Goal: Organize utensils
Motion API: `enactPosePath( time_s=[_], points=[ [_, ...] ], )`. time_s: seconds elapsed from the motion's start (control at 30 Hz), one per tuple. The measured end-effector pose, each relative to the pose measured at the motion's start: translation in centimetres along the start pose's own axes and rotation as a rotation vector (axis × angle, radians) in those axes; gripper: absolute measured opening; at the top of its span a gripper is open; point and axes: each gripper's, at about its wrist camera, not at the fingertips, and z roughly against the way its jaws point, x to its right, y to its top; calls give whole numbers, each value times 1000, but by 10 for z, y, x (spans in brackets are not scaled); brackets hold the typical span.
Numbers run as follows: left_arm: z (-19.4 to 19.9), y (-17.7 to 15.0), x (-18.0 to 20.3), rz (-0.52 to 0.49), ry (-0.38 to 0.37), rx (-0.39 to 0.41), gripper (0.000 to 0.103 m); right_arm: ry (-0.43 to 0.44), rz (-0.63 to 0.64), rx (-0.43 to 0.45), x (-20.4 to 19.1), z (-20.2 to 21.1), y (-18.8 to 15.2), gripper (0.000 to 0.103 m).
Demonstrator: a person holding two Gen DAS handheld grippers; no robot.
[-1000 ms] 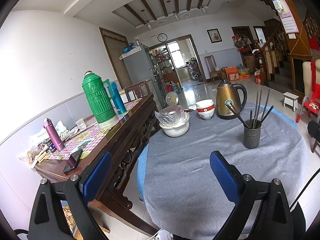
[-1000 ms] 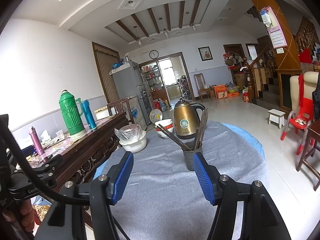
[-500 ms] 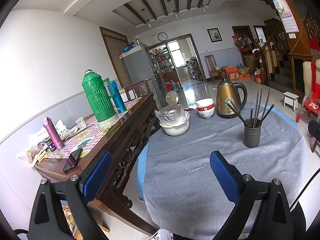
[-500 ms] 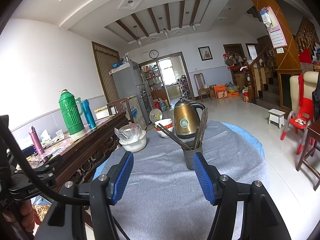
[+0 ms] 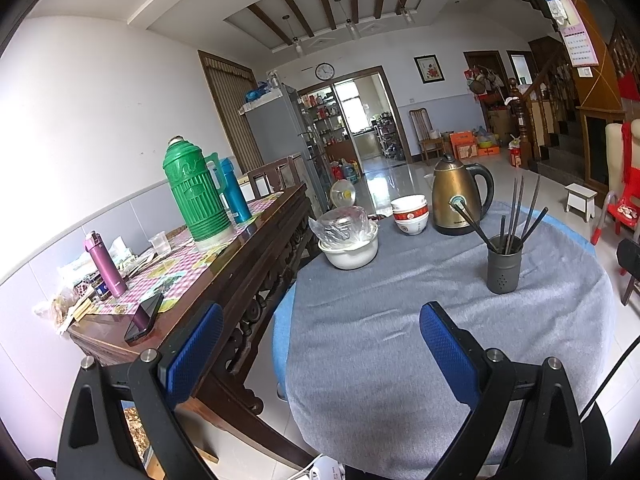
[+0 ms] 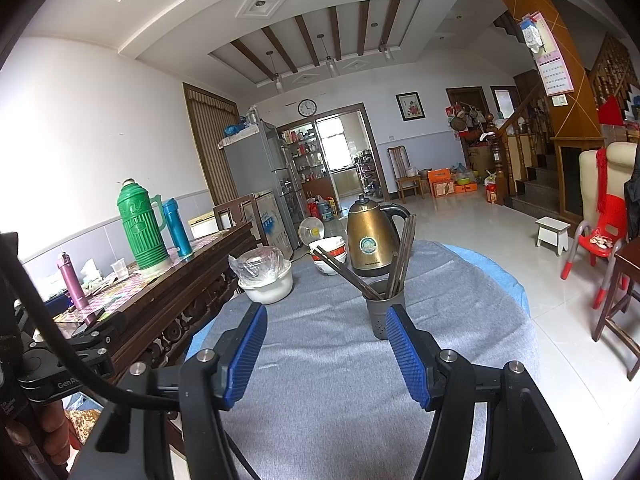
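Note:
A dark grey utensil holder [image 5: 504, 270] stands upright on the round table's grey cloth [image 5: 400, 320], with several dark chopsticks [image 5: 516, 216] standing in it. It also shows in the right wrist view [image 6: 385, 316], just past my right fingers, with the chopsticks [image 6: 402, 256] fanned out. My left gripper [image 5: 322, 344] is open and empty over the table's near left edge. My right gripper [image 6: 326, 344] is open and empty, a little short of the holder.
A bronze kettle [image 5: 460, 200], stacked bowls [image 5: 410, 214] and a white pot with a plastic bag [image 5: 348, 238] stand at the table's far side. A wooden sideboard [image 5: 224, 264] on the left carries a green thermos [image 5: 194, 192]. Red chairs [image 6: 600, 240] stand to the right.

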Motion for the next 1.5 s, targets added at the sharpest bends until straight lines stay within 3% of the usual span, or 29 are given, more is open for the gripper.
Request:
enactPosePath(
  time_s=[1.5],
  points=[
    [1, 2, 0, -1, 11, 3, 99, 1, -2, 0, -1, -2, -3, 66]
  ],
)
